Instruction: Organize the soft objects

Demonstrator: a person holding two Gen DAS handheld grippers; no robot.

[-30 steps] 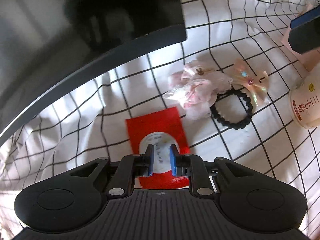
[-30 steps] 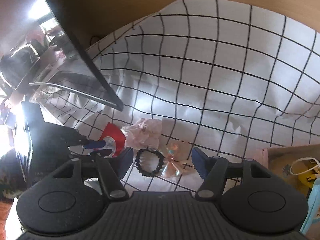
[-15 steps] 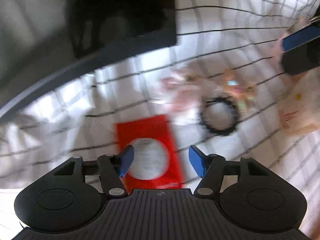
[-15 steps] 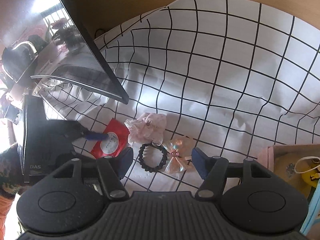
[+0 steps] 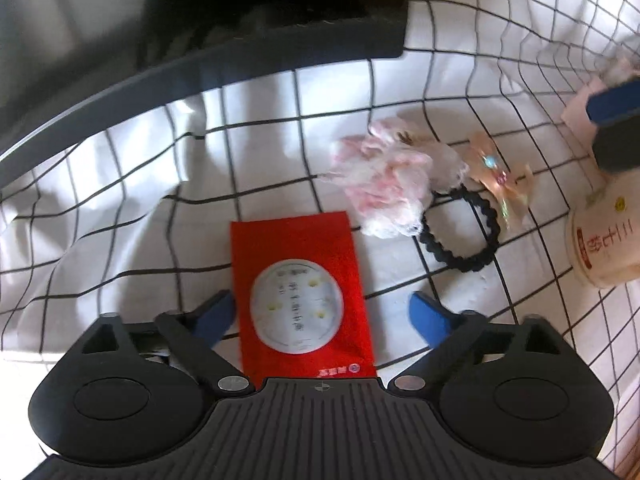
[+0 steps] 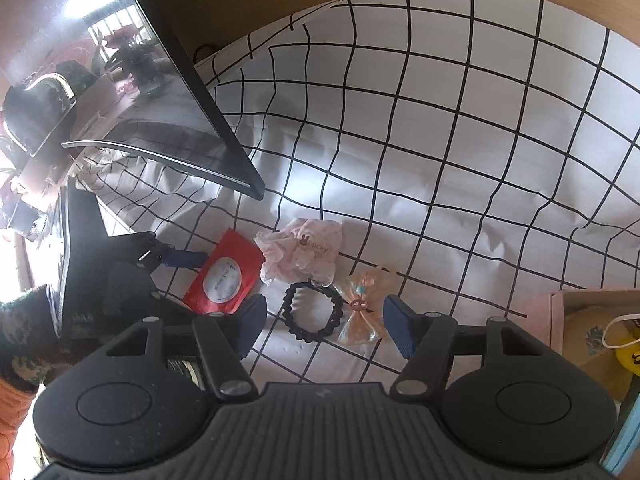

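Observation:
A red wipes packet [image 5: 300, 288] with a round white label lies flat on the checked cloth [image 5: 280, 120], between the open fingers of my left gripper [image 5: 324, 316]. It also shows in the right wrist view [image 6: 224, 276]. A pink frilly scrunchie [image 5: 384, 184] [image 6: 300, 252], a black hair tie [image 5: 460, 232] [image 6: 312, 316] and a translucent peach bow clip [image 5: 500, 176] [image 6: 364, 304] lie together to its right. My right gripper [image 6: 324, 328] is open and empty, just above the hair tie and bow.
A dark monitor [image 5: 160, 32] [image 6: 160, 120] stands at the back left. A beige cup with red characters [image 5: 604, 240] lies at the right. A pink box [image 6: 580, 328] holding yellow items sits at the right edge. The left gripper's body [image 6: 108, 280] is beside the packet.
My left gripper was shut on the red packet a second ago and has opened wide; the packet now lies loose on the cloth. My right gripper has risen slightly and stays open.

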